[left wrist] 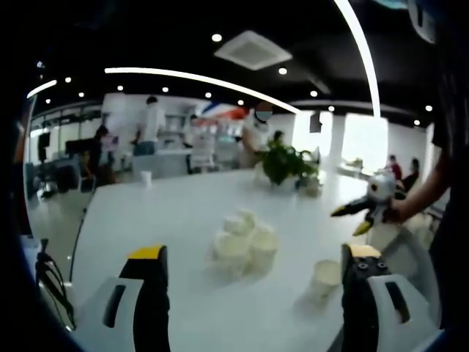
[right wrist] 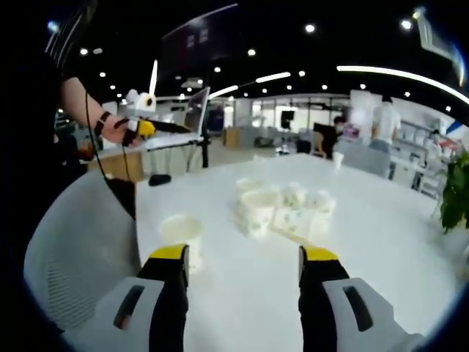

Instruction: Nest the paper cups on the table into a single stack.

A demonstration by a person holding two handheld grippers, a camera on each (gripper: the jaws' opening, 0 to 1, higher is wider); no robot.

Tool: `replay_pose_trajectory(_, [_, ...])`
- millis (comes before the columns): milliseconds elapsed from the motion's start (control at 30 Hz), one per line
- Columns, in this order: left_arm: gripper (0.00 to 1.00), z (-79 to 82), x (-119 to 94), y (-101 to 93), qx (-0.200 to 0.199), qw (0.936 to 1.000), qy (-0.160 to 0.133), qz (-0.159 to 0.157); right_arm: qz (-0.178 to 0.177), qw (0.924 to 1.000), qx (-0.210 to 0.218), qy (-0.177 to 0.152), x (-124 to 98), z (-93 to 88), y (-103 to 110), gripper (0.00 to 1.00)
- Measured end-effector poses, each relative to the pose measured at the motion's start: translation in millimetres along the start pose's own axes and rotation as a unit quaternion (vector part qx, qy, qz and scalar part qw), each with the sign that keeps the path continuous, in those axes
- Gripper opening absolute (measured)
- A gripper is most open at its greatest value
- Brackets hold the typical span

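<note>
My left gripper [left wrist: 253,268] hung with its jaws spread wide, holding nothing, above the round white table [left wrist: 168,213]; my right gripper [right wrist: 244,264] was likewise parted and bare. The cluster of white paper cups [left wrist: 245,246] stood mid-table, and a single white paper cup [right wrist: 181,233] sat apart beside my right gripper's left jaw.

The counter [left wrist: 183,213] has a smooth white top with a soft sheen that catches the ceiling lights. The cups [left wrist: 245,246] look like matt white paper; in the right gripper view some of the cups [right wrist: 293,209] carry a faint green print. The left gripper [left wrist: 253,293] and the right gripper [right wrist: 242,286] have matt black fingers [left wrist: 150,301] with yellow tips on smooth light-grey plastic bodies. A chair [right wrist: 80,235] beside the counter looks like smooth grey plastic.
</note>
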State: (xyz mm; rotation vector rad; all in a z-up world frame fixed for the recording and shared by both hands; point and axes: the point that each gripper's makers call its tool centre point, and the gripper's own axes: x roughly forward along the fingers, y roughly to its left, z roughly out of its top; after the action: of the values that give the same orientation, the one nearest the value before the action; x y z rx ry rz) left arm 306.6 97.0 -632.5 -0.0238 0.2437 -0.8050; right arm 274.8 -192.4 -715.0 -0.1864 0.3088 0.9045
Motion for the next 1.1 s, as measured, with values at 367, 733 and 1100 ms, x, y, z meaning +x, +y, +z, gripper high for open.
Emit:
replay_pose_trajectory(367, [0.99,-0.2,2.9,1.2,-0.004,1.0000,-0.002,0.000,-0.026,0.9996,0.005,0.007,-6.5,-4.8,-14.5,0.61])
replay_pose_trajectory(733, [0.99,0.0,2.0,2.3,-0.005,1.0000,-0.005,0.003,-0.057,0.9982,0.015,-0.004,-6.1,-3.9,-27.8,0.89])
replay_pose_trajectory(1100, [0.99,1.9,1.9,2.4,-0.011,0.9998,-0.013,0.004,-0.079,0.9963,0.029,-0.018,-8.8,0.0,-37.1,1.00])
